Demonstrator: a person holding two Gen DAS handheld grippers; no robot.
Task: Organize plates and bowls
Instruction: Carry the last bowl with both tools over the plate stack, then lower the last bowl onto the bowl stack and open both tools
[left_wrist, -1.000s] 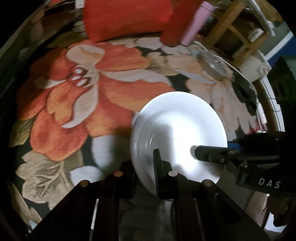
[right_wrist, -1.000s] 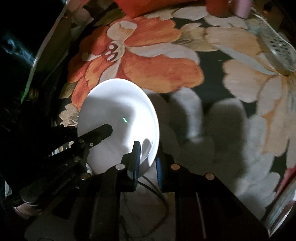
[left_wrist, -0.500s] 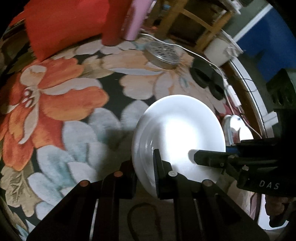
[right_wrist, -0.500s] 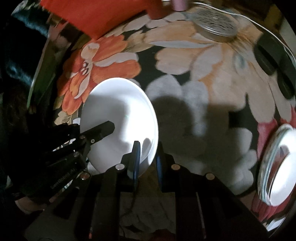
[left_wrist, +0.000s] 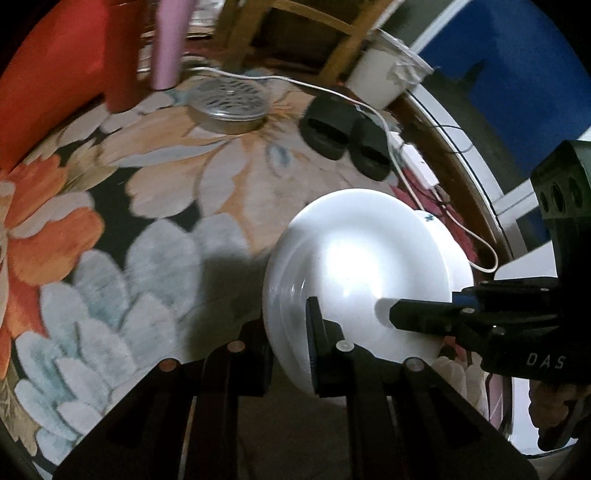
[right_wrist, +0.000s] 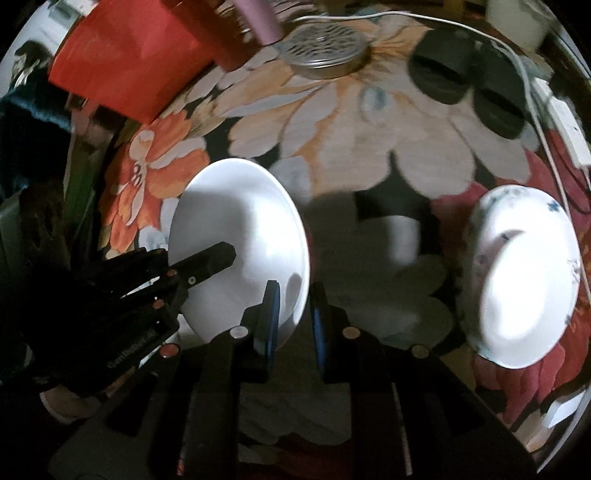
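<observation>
A plain white plate (left_wrist: 362, 266) (right_wrist: 240, 236) is held above the flowered rug by both grippers. My left gripper (left_wrist: 291, 332) is shut on its near rim in the left wrist view. My right gripper (right_wrist: 293, 317) is shut on its right rim in the right wrist view. Each gripper also shows in the other's view, the right (left_wrist: 391, 314) and the left (right_wrist: 221, 254), clamped on the plate. A white bowl with blue marks (right_wrist: 524, 273) lies on the rug at the right; its edge (left_wrist: 430, 218) peeks out behind the plate.
On the flowered rug (left_wrist: 184, 206) lie a round metal strainer lid (left_wrist: 229, 99), a pair of black slippers (left_wrist: 343, 129) and a white cable with a power strip (right_wrist: 565, 114). A red box (right_wrist: 129, 51) and a pink bottle (left_wrist: 168, 40) stand at the back.
Both grippers carried the white plate to the right across the rug. The slippers, the cable and the blue-marked bowl came into view.
</observation>
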